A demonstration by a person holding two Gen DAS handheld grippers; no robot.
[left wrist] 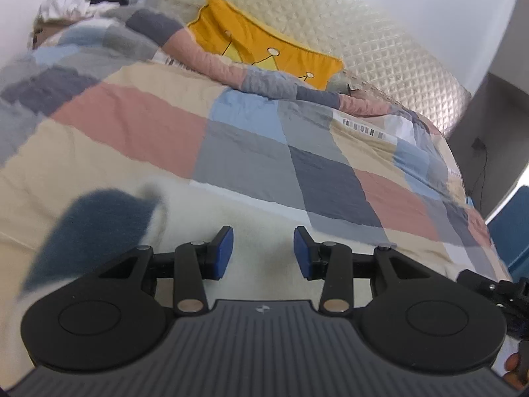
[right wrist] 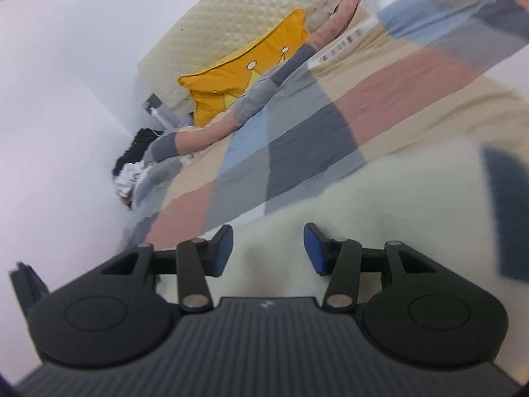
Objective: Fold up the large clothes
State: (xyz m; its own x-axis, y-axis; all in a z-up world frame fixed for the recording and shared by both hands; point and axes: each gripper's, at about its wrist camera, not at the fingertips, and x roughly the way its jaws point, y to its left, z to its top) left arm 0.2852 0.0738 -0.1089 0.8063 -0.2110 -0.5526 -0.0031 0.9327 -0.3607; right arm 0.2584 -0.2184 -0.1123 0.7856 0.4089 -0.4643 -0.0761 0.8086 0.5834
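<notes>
Bedroom, patchwork quilt [left wrist: 231, 139], yellow cushion [left wrist: 264, 46], padded headboard [left wrist: 380, 33]

I look over a bed covered by a patchwork duvet [left wrist: 231, 139] toward a cream quilted headboard [left wrist: 330, 23]. A yellow crown cushion [left wrist: 264, 49] leans against it, and plain white walls [right wrist: 66, 82] catch soft daylight.

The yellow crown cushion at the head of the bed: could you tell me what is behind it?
Behind the yellow cushion stands the cream quilted headboard. The cushion hides the headboard's lower part.
</notes>
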